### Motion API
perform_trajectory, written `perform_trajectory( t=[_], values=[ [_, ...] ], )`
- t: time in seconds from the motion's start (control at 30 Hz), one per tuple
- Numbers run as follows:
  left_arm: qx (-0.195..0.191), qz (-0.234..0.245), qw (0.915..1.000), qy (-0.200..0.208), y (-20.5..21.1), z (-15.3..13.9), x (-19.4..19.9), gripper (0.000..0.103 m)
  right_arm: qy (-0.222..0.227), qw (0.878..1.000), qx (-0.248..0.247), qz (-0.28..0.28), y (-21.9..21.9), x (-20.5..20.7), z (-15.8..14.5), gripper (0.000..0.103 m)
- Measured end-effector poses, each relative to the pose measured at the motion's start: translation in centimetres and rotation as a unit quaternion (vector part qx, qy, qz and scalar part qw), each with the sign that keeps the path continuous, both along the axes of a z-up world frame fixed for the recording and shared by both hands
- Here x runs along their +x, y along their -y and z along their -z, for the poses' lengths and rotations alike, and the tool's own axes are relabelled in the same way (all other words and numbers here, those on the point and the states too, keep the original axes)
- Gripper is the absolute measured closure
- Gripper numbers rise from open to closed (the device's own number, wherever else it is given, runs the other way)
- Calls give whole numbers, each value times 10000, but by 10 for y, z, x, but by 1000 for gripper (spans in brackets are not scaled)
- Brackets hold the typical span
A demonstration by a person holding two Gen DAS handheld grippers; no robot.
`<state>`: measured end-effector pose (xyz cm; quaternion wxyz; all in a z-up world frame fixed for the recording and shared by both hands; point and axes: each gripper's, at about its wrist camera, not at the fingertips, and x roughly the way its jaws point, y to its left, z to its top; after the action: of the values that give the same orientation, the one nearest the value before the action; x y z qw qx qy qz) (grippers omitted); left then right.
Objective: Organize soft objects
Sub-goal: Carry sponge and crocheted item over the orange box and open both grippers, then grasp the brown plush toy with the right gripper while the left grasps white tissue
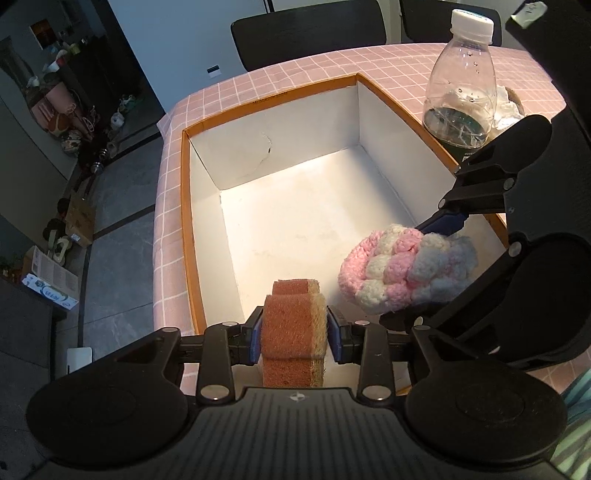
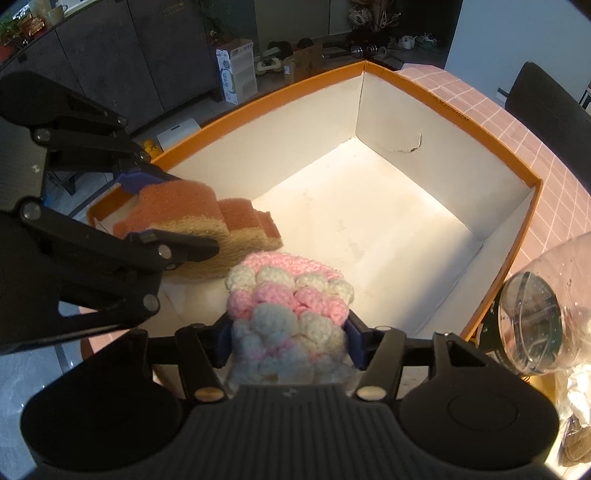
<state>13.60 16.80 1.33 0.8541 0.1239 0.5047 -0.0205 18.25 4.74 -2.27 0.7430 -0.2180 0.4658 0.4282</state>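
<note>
Count, quick: 1 sponge (image 1: 293, 325) (orange-brown scouring side w/ tan layer, stepped outline), 1 crocheted piece (image 2: 286, 306) in pink & white yarn, so 2 soft items total. 1 box (image 1: 280, 122), white inside w/ orange rim. 1 clear plastic bottle (image 1: 460, 85) w/ white cap. 2 grippers: left gripper (image 1: 294, 334) & right gripper (image 2: 290, 341), 1 item each. 1 table w/ pink checked cloth (image 1: 369, 62). 2 dark chairs (image 1: 306, 29) behind the table (the 2nd only partly in view). Floor clutter past the table: approx. 2 cartons, rest too small to count.
</note>
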Motion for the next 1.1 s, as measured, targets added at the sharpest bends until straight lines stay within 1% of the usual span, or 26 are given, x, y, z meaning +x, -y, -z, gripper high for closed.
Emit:
perform_trajectory(
  t=[0.1, 0.13, 0.23, 0.33, 0.43, 0.53, 0.67, 0.77, 0.87, 0.97, 1.1],
  values=[
    [13, -61, 10000, 66, 0, -6, -3, 48, 70, 9999, -22, -69, 1, -2, -2, 38],
    [8, -81, 9999, 97, 0, -7, -3, 46, 85, 9999, -18, -86, -2, -2, 0, 36],
    [-9, -131, 9998, 170, 0, -14, -8, 46, 164, 9998, 29, -120, -2, -5, -5, 29],
    [-35, -214, 9993, 311, 0, -22, -13, 41, 267, 9995, 83, -147, 1, -10, -14, 29],
    [-151, -236, 9984, 487, 0, -31, -19, 41, 375, 9990, 205, -145, 8, -15, -26, 29],
    [-188, -142, 9970, 743, 7, -44, -27, 41, 485, 9981, 374, -111, 22, -22, -40, 29],
    [-259, 166, 9923, 1196, 26, -63, -42, 43, 605, 9963, 615, -8, 53, -28, -60, 27],
    [-408, 434, 9879, 1429, 42, -74, -51, 43, 784, 9940, 736, 178, 84, -32, -77, 24],
    [-529, 715, 9829, 1610, 60, -81, -56, 43, 873, 9912, 890, 439, 121, -32, -89, 23],
    [-642, 982, 9778, 1737, 80, -80, -56, 43, 981, 9875, 953, 781, 159, -29, -96, 23],
    [-804, 1465, 9697, 1781, 114, -73, -50, 43, 1163, 9809, 913, 1260, 206, -21, -95, 23]
  ],
)
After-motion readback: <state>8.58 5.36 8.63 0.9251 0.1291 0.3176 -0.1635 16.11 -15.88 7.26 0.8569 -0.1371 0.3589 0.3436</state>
